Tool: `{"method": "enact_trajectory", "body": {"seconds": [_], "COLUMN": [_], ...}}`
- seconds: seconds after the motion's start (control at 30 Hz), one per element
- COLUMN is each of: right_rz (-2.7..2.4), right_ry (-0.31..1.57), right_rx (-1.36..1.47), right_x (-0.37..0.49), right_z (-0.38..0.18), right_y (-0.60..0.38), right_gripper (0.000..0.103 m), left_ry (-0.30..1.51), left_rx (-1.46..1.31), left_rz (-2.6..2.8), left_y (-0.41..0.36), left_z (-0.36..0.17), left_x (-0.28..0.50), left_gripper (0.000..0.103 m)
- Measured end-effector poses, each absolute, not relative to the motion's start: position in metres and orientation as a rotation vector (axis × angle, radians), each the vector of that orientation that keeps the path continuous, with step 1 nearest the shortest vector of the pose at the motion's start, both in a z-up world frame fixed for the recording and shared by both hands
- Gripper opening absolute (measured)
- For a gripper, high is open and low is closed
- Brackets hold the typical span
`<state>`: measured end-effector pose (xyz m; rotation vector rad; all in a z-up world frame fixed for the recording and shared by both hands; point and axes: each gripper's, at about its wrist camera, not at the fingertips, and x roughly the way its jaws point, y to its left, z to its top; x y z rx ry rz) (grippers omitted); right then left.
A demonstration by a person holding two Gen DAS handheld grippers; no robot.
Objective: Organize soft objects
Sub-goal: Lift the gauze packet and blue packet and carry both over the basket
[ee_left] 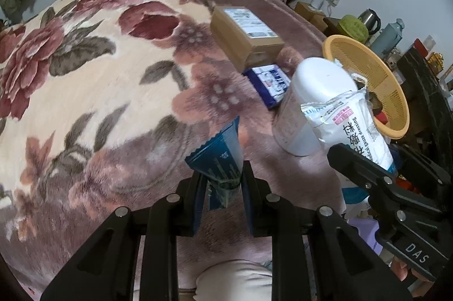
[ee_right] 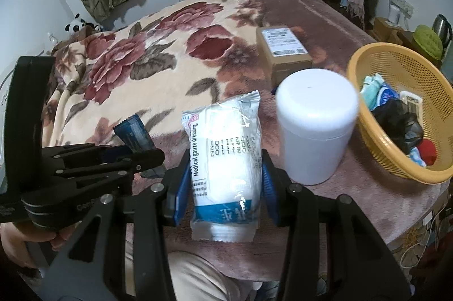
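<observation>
Carrying is the step I judge I'm in: both grippers are loaded and held above the floral plush blanket (ee_right: 158,51) on the bed. My left gripper (ee_left: 223,182) is clamped tight on a thin dark-blue foil sachet with a serrated end (ee_left: 219,156), which sticks up from between the pads toward twelve o'clock. My right gripper (ee_right: 225,182) is closed partway around a white plastic-wrapped roll of medical gauze dressing (ee_right: 226,159), with the blue pads pressing its sides.

The yellow perforated plastic basket (ee_right: 368,131) sits at about three o'clock in the right wrist view, already holding a few soft items: something black, something red, some light blue cloth. Between the gauze and the basket stands a white round lidded plastic jar (ee_right: 315,125), close beside the basket's rim. A brown cardboard box with a label (ee_right: 286,57) lies behind it at about one o'clock, and in the left view a dark-blue flat packet (ee_left: 269,85) lies just in front of that box.

Next, I reckon the gauze must swing right, over or around the jar without knocking it, then be released above the basket; the sachet follows.
</observation>
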<state>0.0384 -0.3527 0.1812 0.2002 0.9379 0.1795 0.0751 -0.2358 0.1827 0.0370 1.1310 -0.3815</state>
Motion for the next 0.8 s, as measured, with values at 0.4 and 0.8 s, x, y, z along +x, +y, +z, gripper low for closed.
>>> {"method": "enact_trajectory", "body": {"seconds": [0.4,0.8], "right_rz": [0.127,0.047], "right_ry": [0.899,0.873], "right_rx": [0.244,0.279], "right_x": [0.039,0.039], "right_z": [0.197,0.206], "right_y": [-0.398,-0.45], "right_gripper": [0.045,0.045], "left_ry": [1.103,1.076], "left_rx": [0.042,0.074], "left_rz": [-0.434,-0.498], "left_y": [-0.282,-0.337], "left_z": [0.208,0.23], "left_x": [0.087,0.099], "left_gripper": [0.023,0.023]}}
